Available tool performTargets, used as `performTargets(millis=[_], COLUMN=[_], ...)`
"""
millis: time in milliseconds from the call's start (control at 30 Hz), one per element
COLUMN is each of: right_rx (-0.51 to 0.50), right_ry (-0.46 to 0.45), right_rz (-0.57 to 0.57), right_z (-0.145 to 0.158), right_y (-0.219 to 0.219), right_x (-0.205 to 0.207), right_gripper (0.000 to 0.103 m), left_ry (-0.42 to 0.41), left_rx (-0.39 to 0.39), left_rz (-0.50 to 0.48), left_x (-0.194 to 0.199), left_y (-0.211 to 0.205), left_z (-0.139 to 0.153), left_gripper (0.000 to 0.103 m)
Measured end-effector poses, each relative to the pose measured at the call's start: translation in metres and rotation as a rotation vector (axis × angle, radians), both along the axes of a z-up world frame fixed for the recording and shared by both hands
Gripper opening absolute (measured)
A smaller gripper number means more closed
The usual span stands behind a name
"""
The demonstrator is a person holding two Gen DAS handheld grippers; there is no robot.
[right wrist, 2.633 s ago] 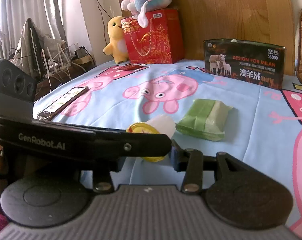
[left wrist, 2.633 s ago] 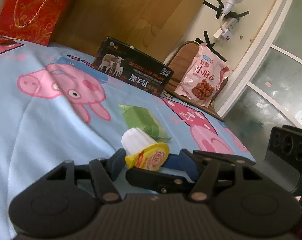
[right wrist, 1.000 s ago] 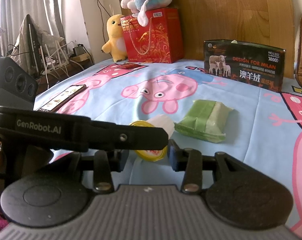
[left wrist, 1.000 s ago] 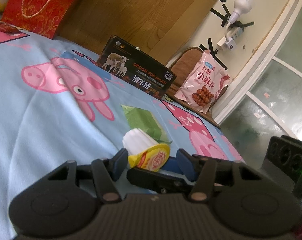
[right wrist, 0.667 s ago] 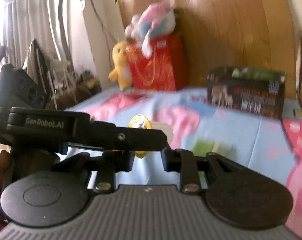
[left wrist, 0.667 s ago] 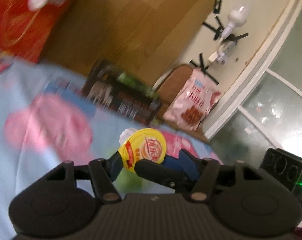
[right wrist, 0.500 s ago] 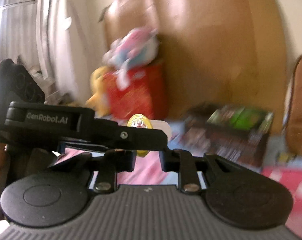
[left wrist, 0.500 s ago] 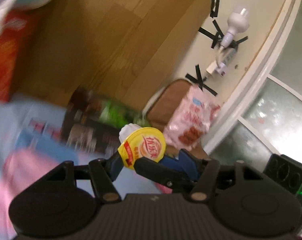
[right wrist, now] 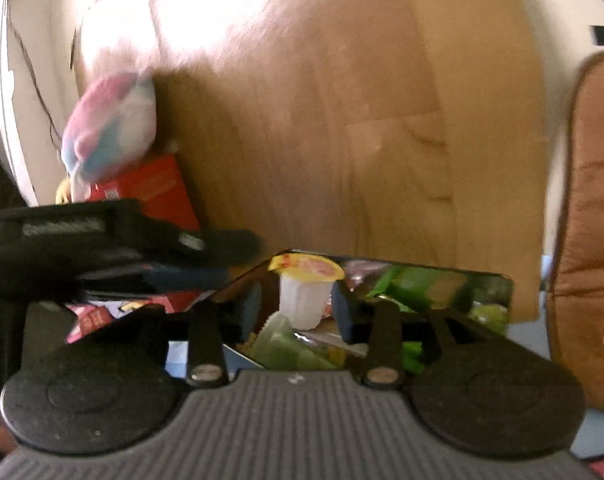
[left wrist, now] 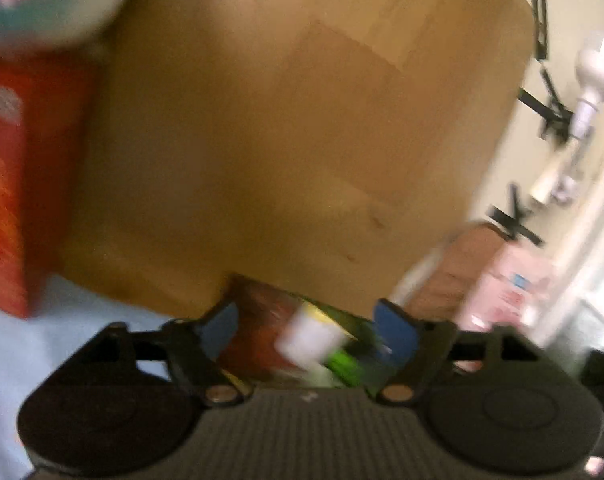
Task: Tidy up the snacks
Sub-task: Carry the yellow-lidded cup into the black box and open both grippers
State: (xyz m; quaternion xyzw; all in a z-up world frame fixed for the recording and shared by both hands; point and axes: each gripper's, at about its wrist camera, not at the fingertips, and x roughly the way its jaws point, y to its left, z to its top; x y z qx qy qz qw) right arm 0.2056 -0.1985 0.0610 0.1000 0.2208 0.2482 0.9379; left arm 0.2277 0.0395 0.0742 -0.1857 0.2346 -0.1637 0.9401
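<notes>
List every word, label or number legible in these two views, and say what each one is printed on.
None can be read.
White jelly cup with yellow foil lid: red lid print, blurred.
Red gift bag: white label, blurred.
Black left gripper's side: pale lettering, smeared.
Pink snack bag: blue patch, blurred.

Both wrist cameras sit just behind their own fingers, facing the wooden headboard [left wrist: 286,152] at close range — the left view blurred. They share the dark snack box [right wrist: 486,280] at its foot, the red bag [right wrist: 162,188] and the jelly cup [right wrist: 304,296] — seen from opposite sides.
</notes>
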Motion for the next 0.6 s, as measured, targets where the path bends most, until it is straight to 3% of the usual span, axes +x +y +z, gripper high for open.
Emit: performTargets(millis=[67, 133, 200, 300, 433, 600], right_rx=[-0.015, 0.0, 0.033, 0.052, 0.102, 0.059], right_ry=[-0.01, -0.014, -0.03, 0.002, 0.099, 0.112], right_rz=[-0.037, -0.106, -0.21, -0.3, -0.296, -0.287], right_z=[0.0, -0.001, -0.003, -0.008, -0.021, -0.027], right_y=[-0.01, -0.024, -0.043, -0.061, -0.071, -0.066], right_x=[-0.007, -0.012, -0.019, -0.019, -0.007, -0.008], right_gripper=[0.043, 0.043, 0.043, 0.048, 0.048, 0.049], left_ry=[0.03, 0.111, 0.203, 0.247, 0.224, 0.222], left_rx=[0.034, 0.042, 0.01, 0.002, 0.108, 0.09], left_rz=[0.09, 0.165, 0.165, 0.116, 0.126, 0.103], left_x=[0.005, 0.017, 0.025, 0.02, 0.003, -0.01], left_y=[0.005, 0.01, 0.013, 0.002, -0.023, -0.029], left_z=[0.0, -0.01, -0.024, -0.037, -0.04, -0.035], left_gripper=[0.085, 0.078, 0.056, 0.045, 0.043, 0.049])
